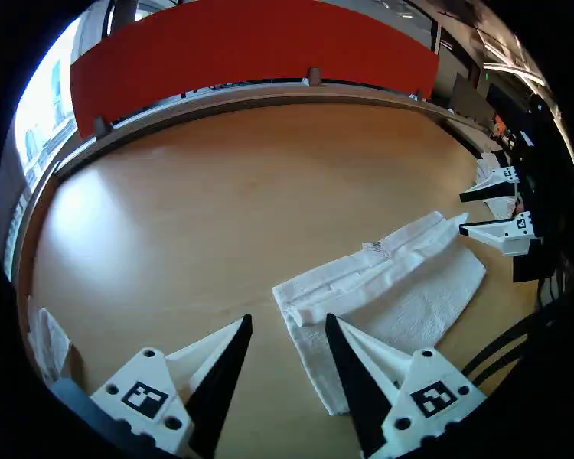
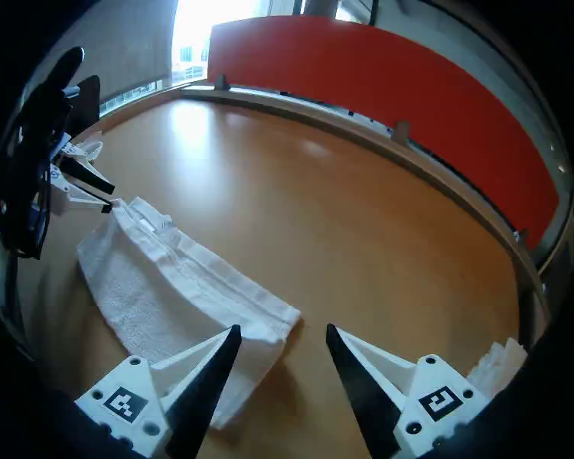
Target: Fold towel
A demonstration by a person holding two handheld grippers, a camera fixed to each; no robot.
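Note:
A white towel [image 1: 398, 287] lies folded into a long strip on the wooden table [image 1: 233, 191]. In the left gripper view, my left gripper [image 1: 287, 321] is open, with the towel's near corner just ahead of its fingertips. My right gripper [image 1: 463, 213] stands open at the towel's far end, its lower fingertip at the cloth's edge. In the right gripper view, the towel [image 2: 164, 275] runs from my right gripper [image 2: 282, 330], open with the towel's corner beside its left finger, to the left gripper [image 2: 109, 197], also open at the other end. Neither gripper holds anything.
A red partition panel [image 1: 249, 46] stands along the table's far edge [image 2: 409, 84]. Another white cloth [image 1: 46, 344] lies at the table's side edge, also seen as a crumpled white cloth [image 2: 501, 359]. Black cables [image 1: 516, 336] hang near the front right.

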